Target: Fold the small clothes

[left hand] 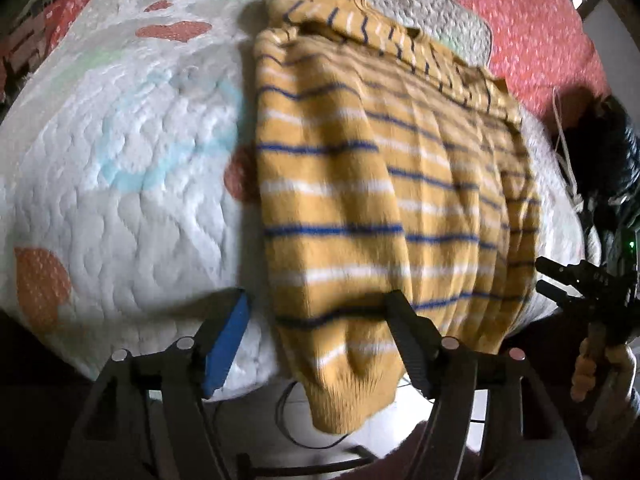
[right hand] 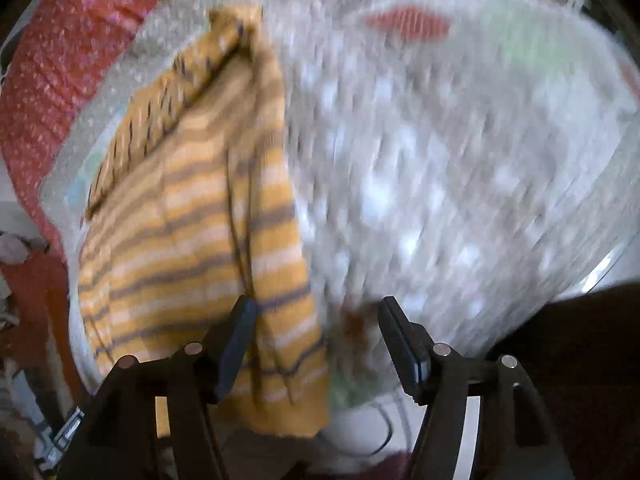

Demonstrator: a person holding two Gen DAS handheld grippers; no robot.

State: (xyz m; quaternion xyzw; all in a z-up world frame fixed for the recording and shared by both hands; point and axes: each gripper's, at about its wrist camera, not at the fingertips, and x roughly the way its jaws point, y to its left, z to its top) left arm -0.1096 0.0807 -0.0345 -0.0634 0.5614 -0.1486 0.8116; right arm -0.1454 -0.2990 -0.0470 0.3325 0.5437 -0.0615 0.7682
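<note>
A yellow sweater (left hand: 360,184) with blue and white stripes lies folded lengthwise on a white quilted mat (left hand: 132,168). Its near end hangs over the mat's front edge. My left gripper (left hand: 318,312) is open, its jaws wide on either side of the hanging end, touching nothing that I can tell. My right gripper (right hand: 316,316) is open too; the sweater (right hand: 192,216) lies at its left, with the near edge between its jaws. The right wrist view is motion-blurred. The right gripper also shows in the left wrist view (left hand: 576,280) at the far right.
The mat (right hand: 440,160) has orange, blue and green patches and lies on a red patterned bedspread (left hand: 532,24). Below the mat's front edge there is pale floor with a dark cable (left hand: 288,420). Dark objects (left hand: 612,152) sit at the right.
</note>
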